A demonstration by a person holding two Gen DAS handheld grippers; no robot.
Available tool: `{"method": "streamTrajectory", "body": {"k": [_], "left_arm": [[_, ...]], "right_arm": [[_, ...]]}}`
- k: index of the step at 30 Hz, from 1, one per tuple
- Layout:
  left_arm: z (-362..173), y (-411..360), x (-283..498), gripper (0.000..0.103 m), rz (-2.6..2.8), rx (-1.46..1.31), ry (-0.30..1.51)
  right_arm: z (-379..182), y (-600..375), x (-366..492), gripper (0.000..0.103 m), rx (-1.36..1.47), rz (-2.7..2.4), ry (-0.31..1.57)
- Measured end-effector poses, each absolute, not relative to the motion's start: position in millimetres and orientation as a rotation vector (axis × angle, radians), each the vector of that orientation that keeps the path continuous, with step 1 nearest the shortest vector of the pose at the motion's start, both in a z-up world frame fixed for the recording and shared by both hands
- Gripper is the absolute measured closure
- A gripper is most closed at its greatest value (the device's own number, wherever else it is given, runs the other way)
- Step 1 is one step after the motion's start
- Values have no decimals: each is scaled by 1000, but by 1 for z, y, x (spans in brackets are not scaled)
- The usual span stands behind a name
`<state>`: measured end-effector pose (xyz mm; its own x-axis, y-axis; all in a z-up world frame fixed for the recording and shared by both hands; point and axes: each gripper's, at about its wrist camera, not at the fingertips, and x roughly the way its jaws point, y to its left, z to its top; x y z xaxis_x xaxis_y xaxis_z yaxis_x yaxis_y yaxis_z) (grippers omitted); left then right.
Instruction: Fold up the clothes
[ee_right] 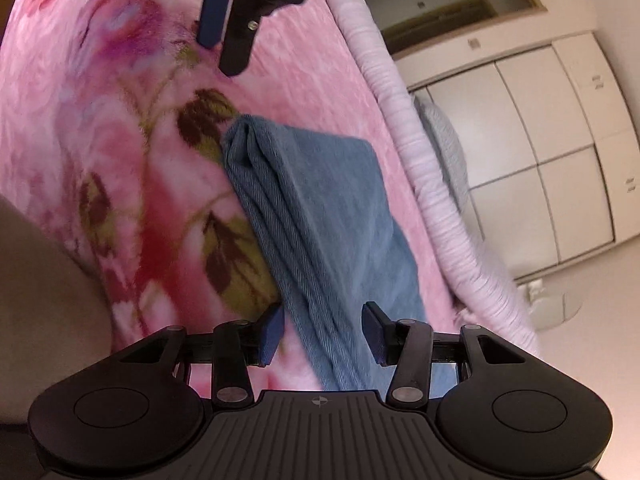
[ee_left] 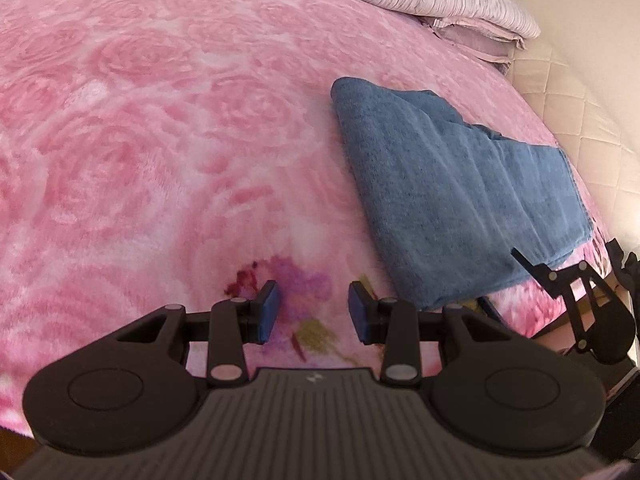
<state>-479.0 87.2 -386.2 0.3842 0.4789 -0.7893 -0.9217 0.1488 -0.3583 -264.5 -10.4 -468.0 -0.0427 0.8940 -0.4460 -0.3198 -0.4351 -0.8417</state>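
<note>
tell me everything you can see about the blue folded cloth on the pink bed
The blue folded cloth looks like a soft twill or terry fabric, folded into a long rectangle of several stacked layers whose edges show along one side. It lies flat on the pink rose-patterned fleece blanket, near the bed's edge. The open right gripper straddles its near end; whether its pads touch is unclear. The open left gripper is beside it, apart.

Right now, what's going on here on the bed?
A person with a handheld gripper in each hand is folding clothes on a pink floral blanket. A blue garment lies folded in layers. The right gripper is open, its fingers either side of the garment's near end. The left gripper is open over bare blanket beside it, holding nothing.
</note>
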Motion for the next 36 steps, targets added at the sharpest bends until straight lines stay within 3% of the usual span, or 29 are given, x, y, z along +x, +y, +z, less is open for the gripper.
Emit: {"method": "streamTrajectory", "body": {"k": [5,7,9,11,15,18,20,23,32,36], "left_arm": [[-387,92,-480,70,1091,-954,557],[-386,94,-479,70,1095,-957,558],[-383,96,-478,71,1102,-950,563],[-379,98,-477,73,1112,-932,567],[-365,108,-465,73,1097,-887,559],[-353,120,-444,73,1066,-843,547],[-347,127,-426,73,1030,-816,543],[-341,140,-390,73,959,-780,547],[-359,169,-293,73,821,-755,609],[-373,181,-281,73,822,-784,640]], "right_arm": [[-471,1,-262,58,-1226,1680,-664],[-469,7,-262,83,-1202,1714,-611],[-466,12,-258,89,-1160,1737,-552],[-442,19,-244,91,-1013,1803,-323],[-385,54,-166,91,-441,1874,454],[-374,69,-84,92,79,1769,967],[-378,69,-38,92,346,1655,1160],[-384,59,12,92,533,1518,1218],[-428,46,97,87,686,1147,1297],[-410,54,101,71,603,1257,1224]]}}
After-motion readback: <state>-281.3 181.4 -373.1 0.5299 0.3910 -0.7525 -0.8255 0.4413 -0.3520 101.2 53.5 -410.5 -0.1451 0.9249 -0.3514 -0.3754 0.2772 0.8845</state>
